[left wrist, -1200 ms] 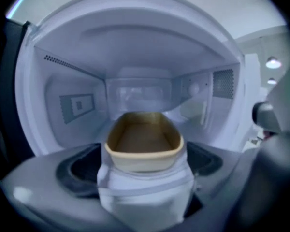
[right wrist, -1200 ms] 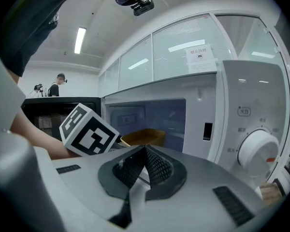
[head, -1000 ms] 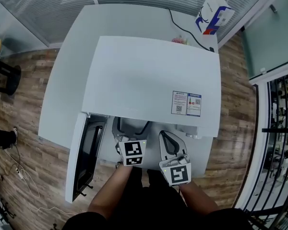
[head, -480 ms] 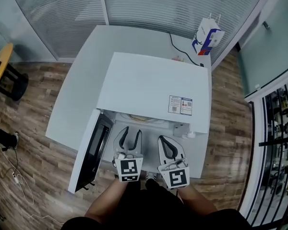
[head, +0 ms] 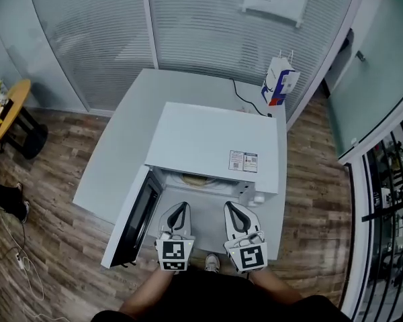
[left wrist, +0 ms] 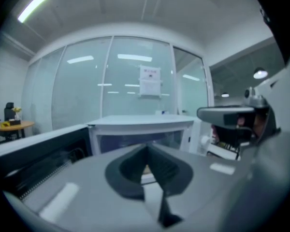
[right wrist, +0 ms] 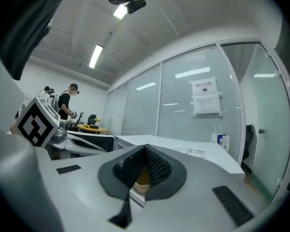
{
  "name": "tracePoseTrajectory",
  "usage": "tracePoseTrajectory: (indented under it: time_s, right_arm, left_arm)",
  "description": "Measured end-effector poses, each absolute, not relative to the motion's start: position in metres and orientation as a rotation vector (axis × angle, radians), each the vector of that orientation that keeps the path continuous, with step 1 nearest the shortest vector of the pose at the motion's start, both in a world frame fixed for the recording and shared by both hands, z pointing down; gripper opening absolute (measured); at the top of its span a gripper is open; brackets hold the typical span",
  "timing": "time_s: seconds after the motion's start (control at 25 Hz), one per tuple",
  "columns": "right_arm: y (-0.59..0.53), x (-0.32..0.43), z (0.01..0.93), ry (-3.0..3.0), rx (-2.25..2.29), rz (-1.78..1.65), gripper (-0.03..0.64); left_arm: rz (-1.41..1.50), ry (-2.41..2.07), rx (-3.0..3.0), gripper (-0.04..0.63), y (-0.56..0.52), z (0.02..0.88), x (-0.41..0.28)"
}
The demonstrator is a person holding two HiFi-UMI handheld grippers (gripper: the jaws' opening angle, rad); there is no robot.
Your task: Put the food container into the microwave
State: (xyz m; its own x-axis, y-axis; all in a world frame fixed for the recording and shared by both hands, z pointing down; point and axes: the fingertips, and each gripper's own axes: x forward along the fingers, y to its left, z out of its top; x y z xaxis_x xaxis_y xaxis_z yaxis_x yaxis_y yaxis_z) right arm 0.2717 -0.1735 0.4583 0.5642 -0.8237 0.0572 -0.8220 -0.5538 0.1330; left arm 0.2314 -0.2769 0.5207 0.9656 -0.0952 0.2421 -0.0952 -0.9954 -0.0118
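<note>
Microwave (head: 215, 154) on table (head: 121, 139), door (head: 133, 220) open beside left gripper (head: 181, 208) — paper bag (head: 277, 82) behind

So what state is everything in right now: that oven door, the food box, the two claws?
Microwave door: open, swung out to the left.
Food container: inside the microwave.
Left gripper: shut, empty, in front of the opening.
Right gripper: shut, empty, beside the left one.
Paper bag: standing upright.

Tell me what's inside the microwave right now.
Through the open front of the microwave, only the tan front edge of what is likely the food container shows. The rest is covered by the microwave's top.
</note>
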Motion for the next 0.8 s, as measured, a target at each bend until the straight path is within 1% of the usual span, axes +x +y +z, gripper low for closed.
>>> tracePoseTrajectory:
  time_s: [0.44, 0.8]
  right_arm:
    - [-0.172, 0.271, 0.435, -1.412, 2.699, -0.128, -0.002]
    - [-0.168, 0.273, 0.435, -1.377, 2.727, -0.130, -0.002]
  left_arm:
    - [-0.320, 0.178, -3.093, 0.006, -0.282, 0.502, 0.229]
    - [-0.360, 0.176, -3.087, 0.006, -0.281, 0.510, 0.231]
